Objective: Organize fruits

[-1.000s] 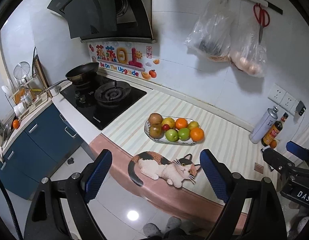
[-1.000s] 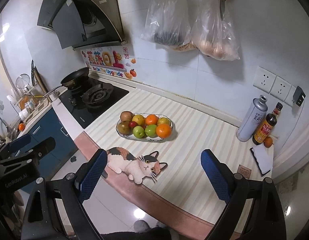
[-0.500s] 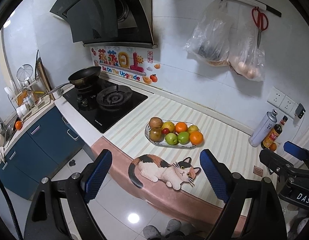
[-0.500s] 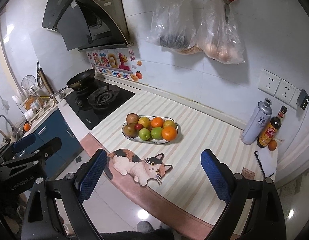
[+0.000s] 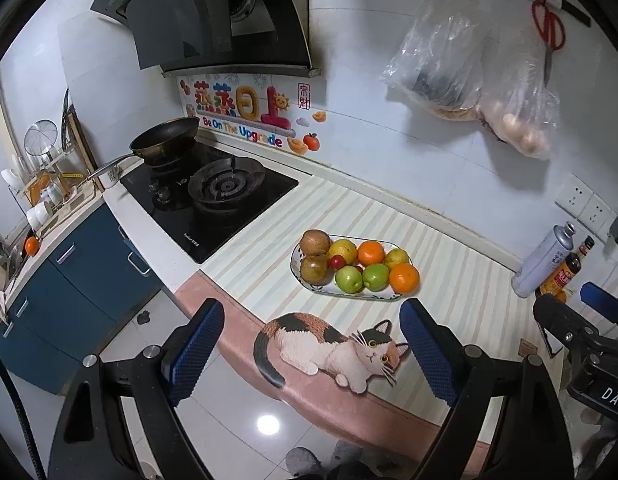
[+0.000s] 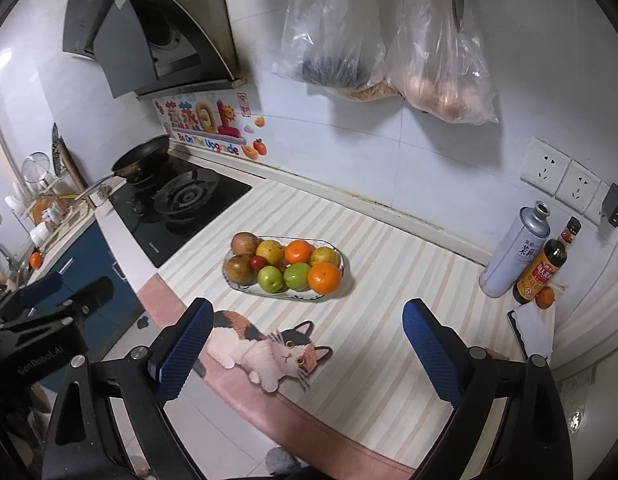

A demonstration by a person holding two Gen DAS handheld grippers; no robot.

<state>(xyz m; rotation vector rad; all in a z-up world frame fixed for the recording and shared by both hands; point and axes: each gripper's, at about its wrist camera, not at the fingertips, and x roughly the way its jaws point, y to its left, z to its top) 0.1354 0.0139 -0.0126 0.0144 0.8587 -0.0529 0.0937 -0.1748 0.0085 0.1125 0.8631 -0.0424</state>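
Observation:
A white oval plate (image 5: 323, 289) (image 6: 333, 296) sits on the striped counter and holds several fruits: oranges (image 5: 404, 278) (image 6: 325, 278), green apples (image 5: 349, 279) (image 6: 270, 279), brown pears (image 5: 316, 269) (image 6: 240, 269), yellow citrus and small red fruits. My left gripper (image 5: 311, 350) is open and empty, held back from the counter's front edge. My right gripper (image 6: 305, 346) is open and empty, also short of the plate. Each gripper shows at the edge of the other's view.
A gas stove (image 5: 213, 200) with a black pan (image 5: 165, 140) stands left of the plate. A spray can (image 6: 515, 250), a sauce bottle (image 6: 543, 268) and a small orange (image 6: 545, 297) stand at the right by the wall. Plastic bags (image 6: 441, 60) hang above. A cat picture (image 5: 333, 346) marks the counter's front.
Both grippers have moved closer to the counter and a little higher; the plate of fruit now looks nearer. Nothing on the counter has moved.

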